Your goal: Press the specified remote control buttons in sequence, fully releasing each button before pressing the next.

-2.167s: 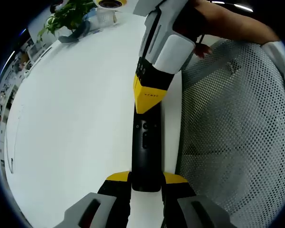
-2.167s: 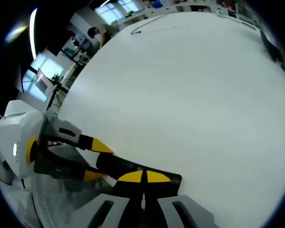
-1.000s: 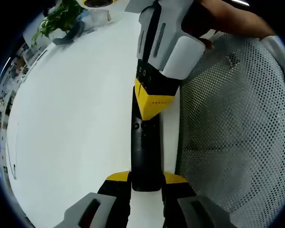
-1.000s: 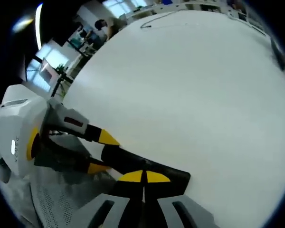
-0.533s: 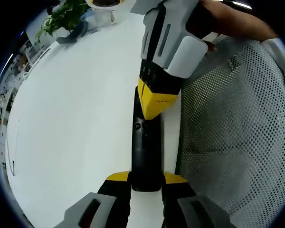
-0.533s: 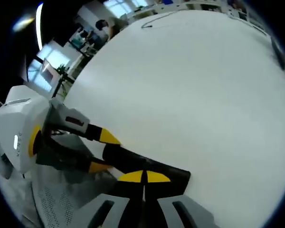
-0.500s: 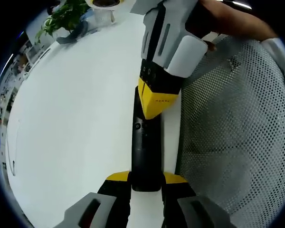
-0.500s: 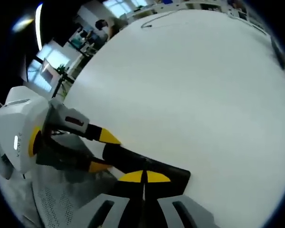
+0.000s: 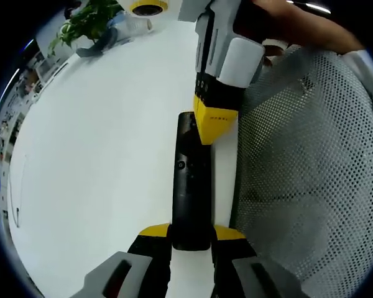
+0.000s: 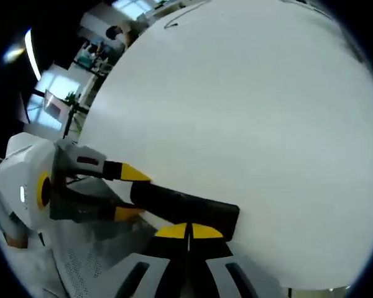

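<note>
My left gripper (image 9: 191, 239) pinches the near end of the black remote (image 9: 191, 186) over the white table (image 9: 99, 149), so I hold it still while my right gripper (image 9: 215, 127), tips pressed together, pokes down on one button by the far end.

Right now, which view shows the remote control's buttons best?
The left gripper view: the remote control lies lengthwise with its button face toward the camera. The right gripper view shows it obliquely, with no buttons readable.
</note>
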Tool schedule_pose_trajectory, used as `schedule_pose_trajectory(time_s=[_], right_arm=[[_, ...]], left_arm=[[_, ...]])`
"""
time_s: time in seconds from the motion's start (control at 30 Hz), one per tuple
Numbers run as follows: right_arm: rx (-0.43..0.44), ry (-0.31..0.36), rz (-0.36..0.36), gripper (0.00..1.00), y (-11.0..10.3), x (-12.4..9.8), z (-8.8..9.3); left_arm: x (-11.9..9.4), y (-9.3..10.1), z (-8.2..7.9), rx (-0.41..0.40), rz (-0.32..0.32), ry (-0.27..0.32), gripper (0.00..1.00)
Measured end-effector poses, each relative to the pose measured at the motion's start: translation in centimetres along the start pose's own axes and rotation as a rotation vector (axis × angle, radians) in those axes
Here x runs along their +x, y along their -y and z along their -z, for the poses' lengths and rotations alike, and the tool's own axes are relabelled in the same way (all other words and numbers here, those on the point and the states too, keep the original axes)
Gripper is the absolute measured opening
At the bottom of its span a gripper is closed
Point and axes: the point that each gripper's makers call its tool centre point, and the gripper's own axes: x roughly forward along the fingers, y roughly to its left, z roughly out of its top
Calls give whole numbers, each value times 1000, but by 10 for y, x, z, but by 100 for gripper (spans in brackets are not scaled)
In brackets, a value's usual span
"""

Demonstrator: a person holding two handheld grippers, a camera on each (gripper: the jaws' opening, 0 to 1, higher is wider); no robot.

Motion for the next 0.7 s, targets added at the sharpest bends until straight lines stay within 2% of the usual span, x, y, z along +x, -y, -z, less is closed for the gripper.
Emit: schedule_pose_trajectory(time_s=[0.23,0.4,0.57,0.7], right_arm=[[-19,-9,17,0,0,0,1],[-3,-5,11,0,1,0,1],[-49,-9,40,0,-2,0,0],[-55,-1,35,0,-1,1,-2]], left_arm=[[1,0,0,7,-5,-5,24],[1,1,0,6,-4,-9,24],[1,1,0,10,-4,-9,24],[1,1,0,9,-5,-7,24]])
